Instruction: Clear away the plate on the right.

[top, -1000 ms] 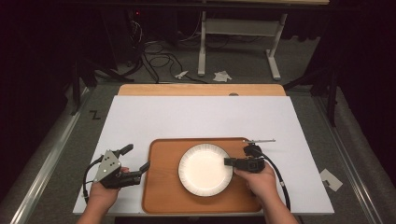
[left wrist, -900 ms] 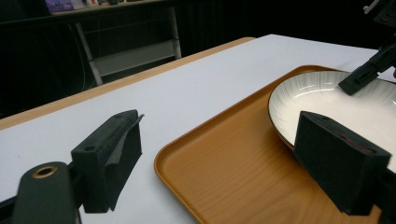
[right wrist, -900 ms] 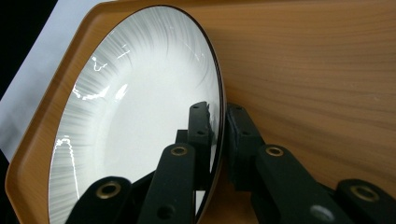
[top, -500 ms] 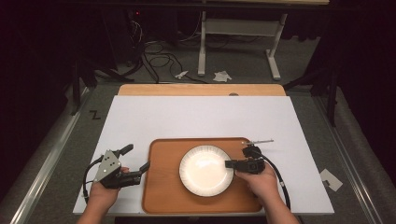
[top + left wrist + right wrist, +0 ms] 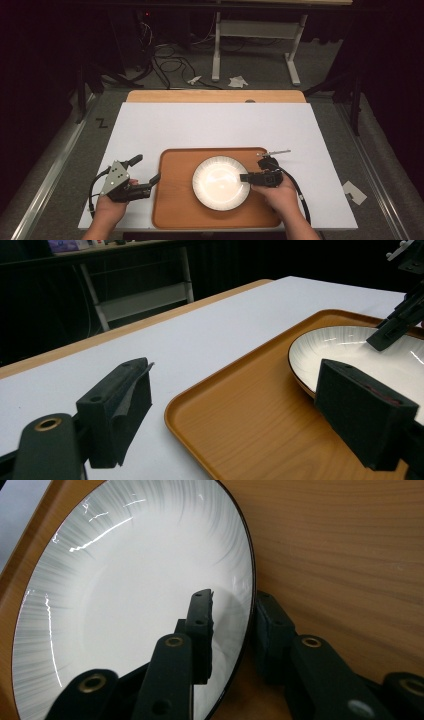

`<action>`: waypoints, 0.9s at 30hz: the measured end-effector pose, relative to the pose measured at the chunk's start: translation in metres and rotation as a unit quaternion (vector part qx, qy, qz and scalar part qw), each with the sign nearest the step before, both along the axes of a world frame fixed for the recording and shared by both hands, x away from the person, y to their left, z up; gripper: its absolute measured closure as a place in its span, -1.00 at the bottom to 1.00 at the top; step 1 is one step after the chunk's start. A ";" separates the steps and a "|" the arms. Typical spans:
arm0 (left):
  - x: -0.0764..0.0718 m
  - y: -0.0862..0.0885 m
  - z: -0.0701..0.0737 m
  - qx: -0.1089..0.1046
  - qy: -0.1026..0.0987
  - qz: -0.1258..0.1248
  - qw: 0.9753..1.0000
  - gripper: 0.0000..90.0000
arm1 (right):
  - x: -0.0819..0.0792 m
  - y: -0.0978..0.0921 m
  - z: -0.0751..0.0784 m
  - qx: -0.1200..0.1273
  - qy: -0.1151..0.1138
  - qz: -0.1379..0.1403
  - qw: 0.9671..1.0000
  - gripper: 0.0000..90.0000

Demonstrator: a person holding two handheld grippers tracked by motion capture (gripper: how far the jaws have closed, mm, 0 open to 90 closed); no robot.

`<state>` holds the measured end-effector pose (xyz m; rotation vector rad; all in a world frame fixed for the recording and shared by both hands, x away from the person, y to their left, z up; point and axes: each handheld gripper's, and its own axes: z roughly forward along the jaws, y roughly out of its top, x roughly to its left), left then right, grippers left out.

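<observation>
The right gripper (image 5: 235, 630) straddles the near-right rim of the white ribbed plate (image 5: 220, 182) on the wooden tray (image 5: 175, 200), one jaw above and one beneath, not visibly clamped, while the left gripper (image 5: 152, 181) waits spread at the tray's left edge.

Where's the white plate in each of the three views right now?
High view: plate low centre, on the tray.
Left gripper view: plate at the right edge.
Right gripper view: plate across the left, rim between the right tool jaws.
Shared landmark: the tray.
</observation>
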<state>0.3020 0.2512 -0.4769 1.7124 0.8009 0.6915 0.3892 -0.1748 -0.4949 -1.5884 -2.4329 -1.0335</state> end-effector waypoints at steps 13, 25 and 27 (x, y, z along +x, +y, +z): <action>0.000 0.000 0.000 0.001 0.000 0.000 1.000 -0.65 | -0.002 -0.002 0.007 0.005 -0.033 0.012 0.999 0.26; 0.000 0.001 0.000 -0.001 0.000 0.002 1.000 -0.65 | -0.007 -0.024 0.044 0.041 -0.150 -0.002 0.988 -0.43; 0.000 0.001 0.000 -0.001 0.001 0.002 1.000 -0.65 | -0.008 -0.032 0.049 0.047 -0.165 -0.011 0.985 -0.62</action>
